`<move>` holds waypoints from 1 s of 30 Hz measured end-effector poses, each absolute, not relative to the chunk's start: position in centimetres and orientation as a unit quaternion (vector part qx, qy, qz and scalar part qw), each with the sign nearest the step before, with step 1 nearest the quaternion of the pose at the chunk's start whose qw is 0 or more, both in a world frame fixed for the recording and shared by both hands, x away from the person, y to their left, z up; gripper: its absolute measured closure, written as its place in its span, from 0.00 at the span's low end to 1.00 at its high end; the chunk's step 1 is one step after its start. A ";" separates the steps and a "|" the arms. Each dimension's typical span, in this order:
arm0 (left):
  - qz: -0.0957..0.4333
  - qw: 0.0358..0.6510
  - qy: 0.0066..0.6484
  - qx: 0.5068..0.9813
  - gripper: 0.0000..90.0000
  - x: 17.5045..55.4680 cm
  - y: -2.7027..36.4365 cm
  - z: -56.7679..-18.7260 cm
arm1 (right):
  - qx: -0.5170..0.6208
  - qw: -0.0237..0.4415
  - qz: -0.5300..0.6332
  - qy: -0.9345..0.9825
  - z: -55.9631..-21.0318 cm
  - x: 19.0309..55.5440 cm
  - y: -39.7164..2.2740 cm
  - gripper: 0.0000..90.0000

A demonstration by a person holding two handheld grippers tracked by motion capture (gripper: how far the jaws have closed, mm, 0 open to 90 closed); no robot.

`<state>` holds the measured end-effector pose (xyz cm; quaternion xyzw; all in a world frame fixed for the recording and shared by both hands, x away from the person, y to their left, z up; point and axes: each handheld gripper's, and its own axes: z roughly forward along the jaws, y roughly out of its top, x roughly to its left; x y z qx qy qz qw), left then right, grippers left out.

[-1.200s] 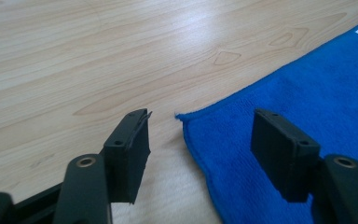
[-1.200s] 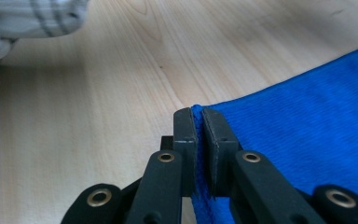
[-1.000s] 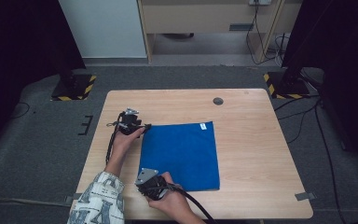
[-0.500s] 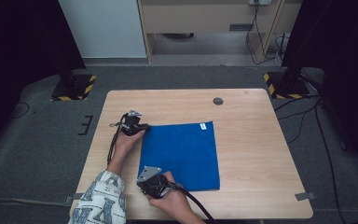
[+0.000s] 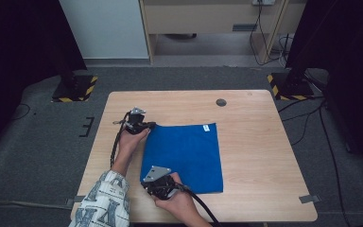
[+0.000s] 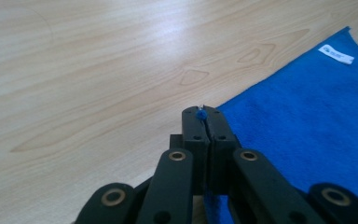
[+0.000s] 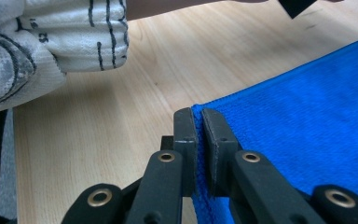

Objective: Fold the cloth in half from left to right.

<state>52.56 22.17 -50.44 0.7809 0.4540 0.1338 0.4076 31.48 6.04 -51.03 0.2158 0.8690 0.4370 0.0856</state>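
Cloth [image 5: 185, 156] is lying flat on the table [image 5: 260, 156], left of centre. Left gripper [image 5: 147, 126] is sitting at its far-left corner, right gripper [image 5: 153, 183] at its near-left corner, edge between each pair of jaws. Label [image 5: 206, 127] is lying at the cloth's far-right corner; a round disc [image 5: 221, 102] is lying behind it.

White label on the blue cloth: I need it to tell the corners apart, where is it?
In the high view the white label sits at the blue cloth's far right corner, below the dark round spot on the table.
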 end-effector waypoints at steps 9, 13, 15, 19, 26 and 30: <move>0.140 0.405 0.451 0.783 0.99 52.7 21.5 -48.0 | 0.221 0.095 0.461 0.854 -49.9 31.2 5.1 0.96; 0.144 0.401 0.450 0.785 0.99 52.7 21.2 -47.3 | 0.220 0.095 0.467 0.851 -49.3 31.1 4.9 0.97; 0.145 0.398 0.450 0.786 0.99 52.7 21.2 -47.1 | 0.219 0.097 0.467 0.851 -49.1 31.0 4.9 0.97; 0.145 0.400 0.456 0.782 0.99 52.7 21.4 -46.8 | 0.217 0.106 0.470 0.849 -48.3 30.6 4.8 0.97; 0.148 0.402 0.456 0.780 0.99 52.5 21.9 -46.3 | 0.214 0.108 0.475 0.847 -48.4 30.0 5.5 0.98; 0.148 0.400 0.460 0.779 0.99 52.6 22.6 -46.3 | 0.218 0.109 0.481 0.842 -48.4 30.0 6.0 0.98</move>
